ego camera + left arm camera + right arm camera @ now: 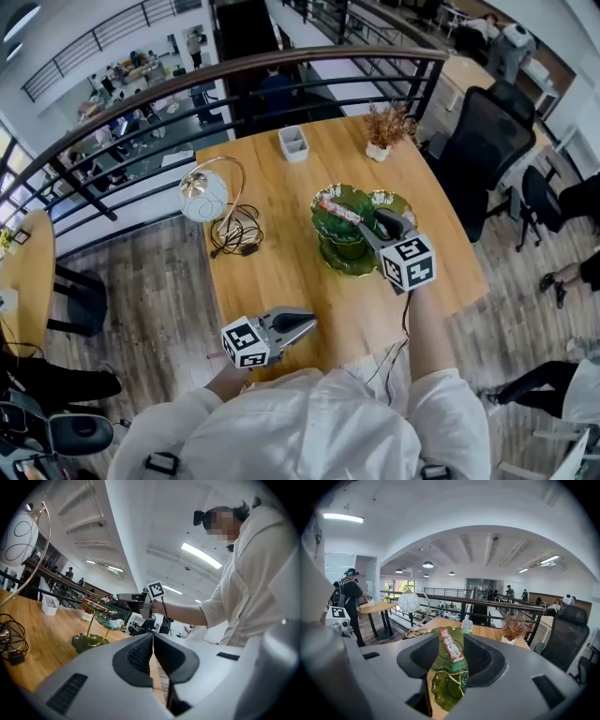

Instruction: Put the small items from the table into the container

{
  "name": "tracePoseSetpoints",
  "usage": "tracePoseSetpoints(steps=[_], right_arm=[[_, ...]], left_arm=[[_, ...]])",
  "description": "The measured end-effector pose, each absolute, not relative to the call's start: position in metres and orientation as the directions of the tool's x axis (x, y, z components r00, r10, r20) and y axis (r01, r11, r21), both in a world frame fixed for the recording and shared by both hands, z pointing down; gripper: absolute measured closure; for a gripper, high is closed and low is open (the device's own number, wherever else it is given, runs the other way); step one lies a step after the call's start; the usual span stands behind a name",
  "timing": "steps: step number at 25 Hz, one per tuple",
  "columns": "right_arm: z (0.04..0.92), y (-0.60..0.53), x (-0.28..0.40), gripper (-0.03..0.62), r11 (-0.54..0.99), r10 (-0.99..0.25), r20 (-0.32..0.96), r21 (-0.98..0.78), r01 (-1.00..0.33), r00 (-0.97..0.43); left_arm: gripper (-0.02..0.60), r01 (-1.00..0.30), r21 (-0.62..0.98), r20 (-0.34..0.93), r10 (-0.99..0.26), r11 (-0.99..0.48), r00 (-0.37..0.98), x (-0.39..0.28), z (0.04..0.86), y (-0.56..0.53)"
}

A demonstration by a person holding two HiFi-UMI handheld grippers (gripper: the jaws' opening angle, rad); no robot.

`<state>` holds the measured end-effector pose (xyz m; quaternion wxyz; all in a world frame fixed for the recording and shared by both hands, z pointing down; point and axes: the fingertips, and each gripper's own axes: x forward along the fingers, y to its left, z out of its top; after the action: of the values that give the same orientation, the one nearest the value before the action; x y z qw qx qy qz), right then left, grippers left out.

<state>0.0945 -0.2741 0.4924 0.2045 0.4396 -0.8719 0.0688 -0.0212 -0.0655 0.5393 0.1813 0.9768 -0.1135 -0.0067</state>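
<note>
Container (330,230) (green, tiered) | lamp (203,195), cable (239,232) left | plant (386,125) behind

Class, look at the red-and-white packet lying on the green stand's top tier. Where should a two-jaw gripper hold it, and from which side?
Probably grip the packet at its middle, jaws across its narrow width, coming from above. It is long, thin and lies flat on the top tier, whose upturned rim would likely block a level approach.
</note>
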Motion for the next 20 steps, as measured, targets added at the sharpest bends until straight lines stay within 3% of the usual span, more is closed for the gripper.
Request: tracePoseSetpoints(steps=[20], right_arm=[[0.493, -0.157, 0.136, 0.430, 0.558, -0.797, 0.257, -0.034, -0.829, -0.547]], left_arm=[[0.572, -0.204, 0.302, 0.040, -0.201, -0.931, 0.979, 0.014, 0.528, -0.056]])
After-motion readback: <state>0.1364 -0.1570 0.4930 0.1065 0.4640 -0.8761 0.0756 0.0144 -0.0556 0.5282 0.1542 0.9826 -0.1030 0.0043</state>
